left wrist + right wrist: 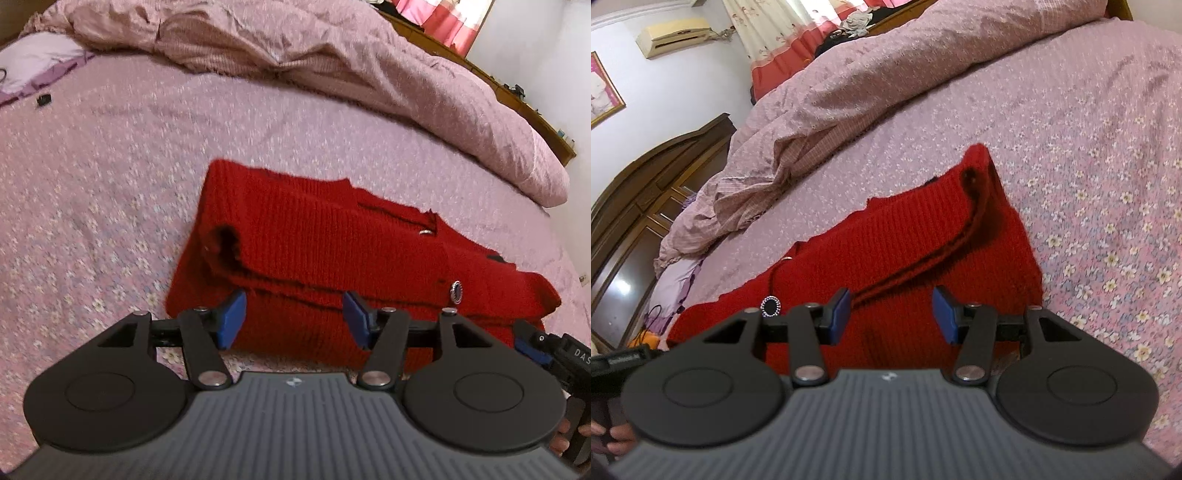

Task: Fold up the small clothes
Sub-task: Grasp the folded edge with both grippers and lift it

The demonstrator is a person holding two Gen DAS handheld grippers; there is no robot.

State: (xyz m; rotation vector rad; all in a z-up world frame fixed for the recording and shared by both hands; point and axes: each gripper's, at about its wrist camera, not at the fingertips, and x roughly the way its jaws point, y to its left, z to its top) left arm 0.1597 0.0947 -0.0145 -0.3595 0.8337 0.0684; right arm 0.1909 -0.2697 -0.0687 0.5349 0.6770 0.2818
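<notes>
Both my grippers hover low over the near edge of the red knit cardigan. Left gripper: jaws partly open, blue pads clear of the knit, gripping nothing. Right gripper: jaws also part open, empty, the folded flap's edge running between the pads, not pinched. Cardigan lies folded flat on the bed's pink floral sheet, dark round button near my right gripper's left side. Rumpled pink quilt heaped at far side.
</notes>
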